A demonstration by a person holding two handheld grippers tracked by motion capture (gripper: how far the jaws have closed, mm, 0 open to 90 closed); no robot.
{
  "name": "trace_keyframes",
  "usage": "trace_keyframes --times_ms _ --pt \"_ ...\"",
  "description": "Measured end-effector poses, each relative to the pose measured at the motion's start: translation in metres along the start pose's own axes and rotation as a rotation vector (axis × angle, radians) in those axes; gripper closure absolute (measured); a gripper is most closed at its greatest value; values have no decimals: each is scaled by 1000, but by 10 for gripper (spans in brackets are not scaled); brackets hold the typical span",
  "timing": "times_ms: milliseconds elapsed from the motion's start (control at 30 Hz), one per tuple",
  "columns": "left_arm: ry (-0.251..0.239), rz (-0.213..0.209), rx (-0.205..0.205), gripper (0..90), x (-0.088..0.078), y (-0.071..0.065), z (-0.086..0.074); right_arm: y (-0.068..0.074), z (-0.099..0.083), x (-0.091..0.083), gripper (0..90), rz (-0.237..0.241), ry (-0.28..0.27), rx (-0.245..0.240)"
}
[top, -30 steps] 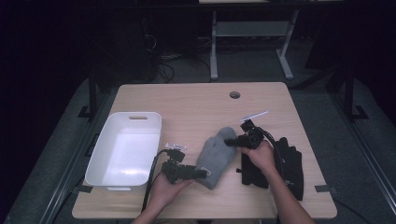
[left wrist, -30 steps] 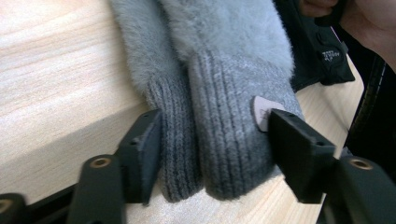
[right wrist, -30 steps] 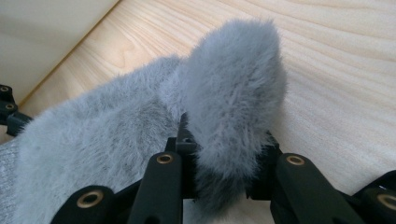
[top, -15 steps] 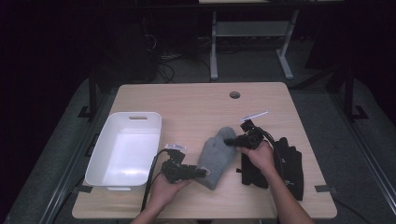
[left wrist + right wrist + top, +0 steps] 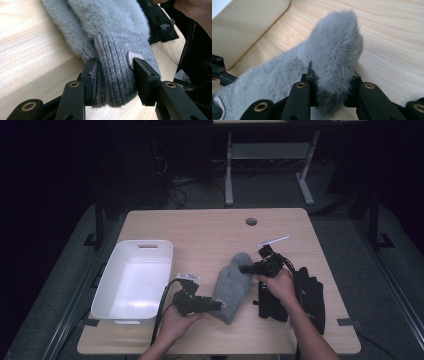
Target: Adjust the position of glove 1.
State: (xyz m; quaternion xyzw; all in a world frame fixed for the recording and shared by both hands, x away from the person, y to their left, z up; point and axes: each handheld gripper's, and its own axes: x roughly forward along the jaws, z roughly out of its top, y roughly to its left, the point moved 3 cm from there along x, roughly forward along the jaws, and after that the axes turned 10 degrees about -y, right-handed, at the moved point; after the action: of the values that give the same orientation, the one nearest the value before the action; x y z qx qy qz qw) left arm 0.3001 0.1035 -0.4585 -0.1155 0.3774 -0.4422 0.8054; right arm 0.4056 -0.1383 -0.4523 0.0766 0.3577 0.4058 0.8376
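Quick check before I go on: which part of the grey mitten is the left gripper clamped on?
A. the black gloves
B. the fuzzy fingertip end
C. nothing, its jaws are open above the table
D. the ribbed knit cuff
D: in the left gripper view the left gripper has its jaws closed on the ribbed cuff of the grey mitten.

Looking steeply down from above onto the whole pale wooden table (image 5: 210, 235) in the high view, and skimming low and close along each pair of black jaws in both gripper views, from opposite ends of the same fluffy grey knitted mitten (image 5: 232, 285) (image 5: 112, 30) (image 5: 332, 50).
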Motion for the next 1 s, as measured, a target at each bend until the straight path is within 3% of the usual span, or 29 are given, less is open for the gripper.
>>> trace_keyframes --times_ms 667,1000 --pt "-14 -14 10 579 -6 -4 6 7 12 -13 729 9 -26 13" --pt "-29 -17 34 602 -12 -10 13 17 28 -23 733 20 -61 -3"
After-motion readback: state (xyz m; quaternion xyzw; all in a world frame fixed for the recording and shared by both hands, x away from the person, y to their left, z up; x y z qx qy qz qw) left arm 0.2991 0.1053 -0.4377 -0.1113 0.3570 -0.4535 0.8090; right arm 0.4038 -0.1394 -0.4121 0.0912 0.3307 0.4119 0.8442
